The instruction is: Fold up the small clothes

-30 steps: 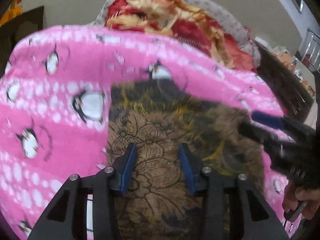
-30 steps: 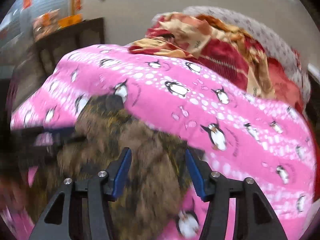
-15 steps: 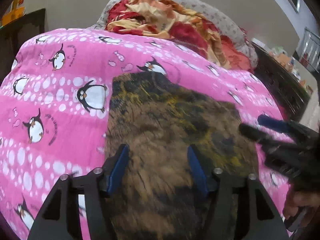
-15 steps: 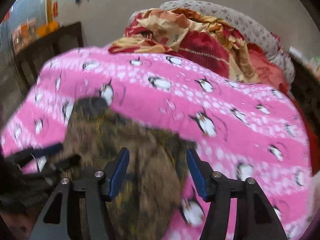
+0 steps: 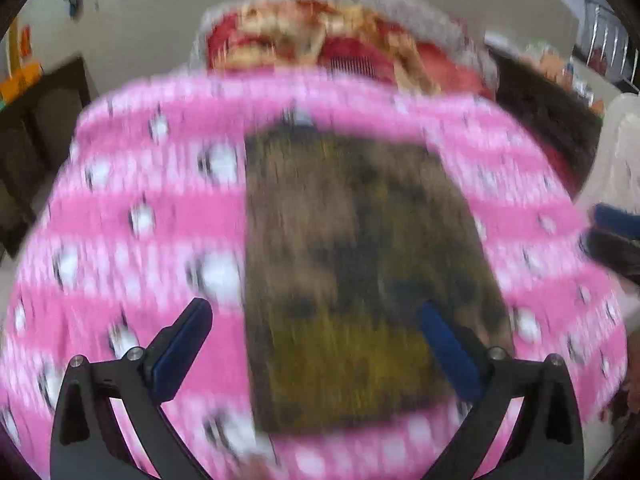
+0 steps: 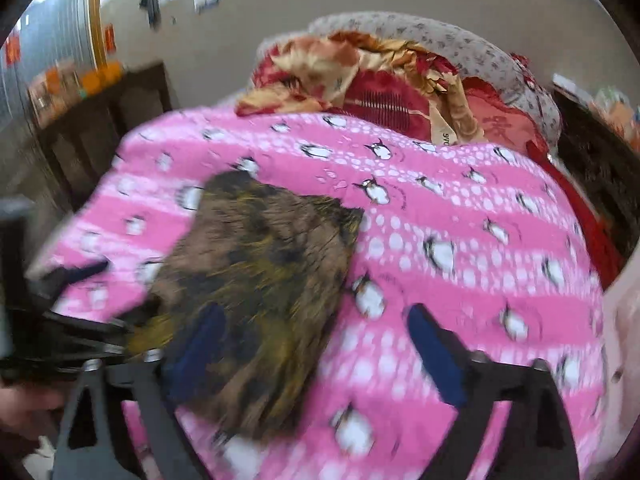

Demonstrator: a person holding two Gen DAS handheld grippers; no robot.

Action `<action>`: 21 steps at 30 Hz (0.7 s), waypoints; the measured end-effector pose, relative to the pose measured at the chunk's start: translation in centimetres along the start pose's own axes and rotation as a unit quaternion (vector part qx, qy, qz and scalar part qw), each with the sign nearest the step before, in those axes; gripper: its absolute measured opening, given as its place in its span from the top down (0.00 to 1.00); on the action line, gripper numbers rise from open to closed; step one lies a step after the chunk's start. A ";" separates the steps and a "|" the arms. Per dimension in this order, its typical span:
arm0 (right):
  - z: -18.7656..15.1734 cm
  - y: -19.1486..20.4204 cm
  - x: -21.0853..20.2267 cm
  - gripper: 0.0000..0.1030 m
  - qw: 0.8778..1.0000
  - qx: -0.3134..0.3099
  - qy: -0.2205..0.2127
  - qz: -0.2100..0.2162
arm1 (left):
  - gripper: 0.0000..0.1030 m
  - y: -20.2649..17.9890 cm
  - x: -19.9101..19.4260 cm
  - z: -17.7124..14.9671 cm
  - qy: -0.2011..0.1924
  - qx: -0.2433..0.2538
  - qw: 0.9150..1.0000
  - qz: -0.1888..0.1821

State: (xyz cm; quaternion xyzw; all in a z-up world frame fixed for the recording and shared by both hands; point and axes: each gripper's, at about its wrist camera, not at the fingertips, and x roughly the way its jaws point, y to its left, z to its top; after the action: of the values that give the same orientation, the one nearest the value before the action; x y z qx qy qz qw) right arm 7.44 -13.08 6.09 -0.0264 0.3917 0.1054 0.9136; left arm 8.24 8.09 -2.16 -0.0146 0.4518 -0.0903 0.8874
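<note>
Brown-and-yellow patterned cloth [image 5: 360, 272] lies flat on the pink penguin blanket [image 5: 132, 220] covering the bed, roughly a folded rectangle; blur hides any crease lines. In the left wrist view its long axis runs away from the camera, near short edge low in frame and far edge up toward the piled red-and-gold bedding [image 5: 328, 40]. Left gripper [image 5: 316, 344] hovers over the near end, jaws spread wide, holding nothing; left finger sits over pink blanket just off the cloth's left edge, right finger over the cloth near its right edge. Right gripper [image 6: 312, 344] is also spread and empty; in its view the cloth [image 6: 256, 280] lies ahead and to the left, its left finger over the near right part, its right finger over bare blanket. The right gripper shows at the right edge of the left view [image 5: 612, 236], beside the cloth's right side, apart from it.

Judgement: both grippers are near the near short edge, left more squarely over it. A next fold likely carries the near edge toward the far one, each gripper pinching a near corner. Contact height unclear through motion blur.
</note>
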 end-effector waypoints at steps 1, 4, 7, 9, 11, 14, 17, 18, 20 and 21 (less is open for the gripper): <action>-1.2 0.1 -1.4 0.03 1.000 0.012 0.000 0.010 | 0.00 -0.1 -0.2 -0.9 0.008 -0.003 1.000 -0.008; -5.0 0.9 -4.0 0.03 0.999 0.041 0.021 0.028 | 0.00 -1.4 -1.8 -3.7 -0.002 0.013 1.000 0.007; -8.7 1.8 -5.4 0.03 0.998 0.042 0.044 0.015 | 0.00 -3.0 -3.9 -5.7 -0.014 0.040 0.998 0.055; -9.9 1.9 -5.6 0.03 0.998 0.045 0.049 0.009 | 0.00 -3.4 -4.5 -6.1 -0.003 0.034 0.996 0.079; -10.9 1.9 -6.0 0.03 0.998 0.046 0.051 0.004 | 0.00 -2.7 -4.4 -6.0 0.018 0.007 0.998 0.060; -11.3 1.7 -6.6 0.03 0.998 0.049 0.045 0.001 | 0.00 -0.9 -3.0 -6.1 0.076 -0.055 0.995 0.025; -11.3 1.7 -7.0 0.03 0.998 0.043 0.041 -0.009 | 0.00 -1.4 -3.3 -6.6 0.080 -0.049 0.995 0.042; -11.2 1.7 -7.2 0.03 0.998 0.040 0.038 -0.010 | 0.00 -1.7 -3.7 -6.7 0.074 -0.044 0.995 0.041; -11.0 1.7 -7.6 0.03 0.999 0.035 0.034 -0.019 | 0.00 -2.4 -4.6 -6.9 0.070 -0.038 0.996 0.035; -10.8 1.7 -7.9 0.03 0.999 0.031 0.030 -0.026 | 0.00 -2.7 -4.9 -6.9 0.066 -0.035 0.997 0.036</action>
State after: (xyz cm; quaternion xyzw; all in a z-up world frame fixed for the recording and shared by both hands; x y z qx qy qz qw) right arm -5.90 -14.20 4.34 -0.0111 0.4210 0.0683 0.9044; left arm -0.49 6.68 -2.05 -0.0238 0.5123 -0.0433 0.8574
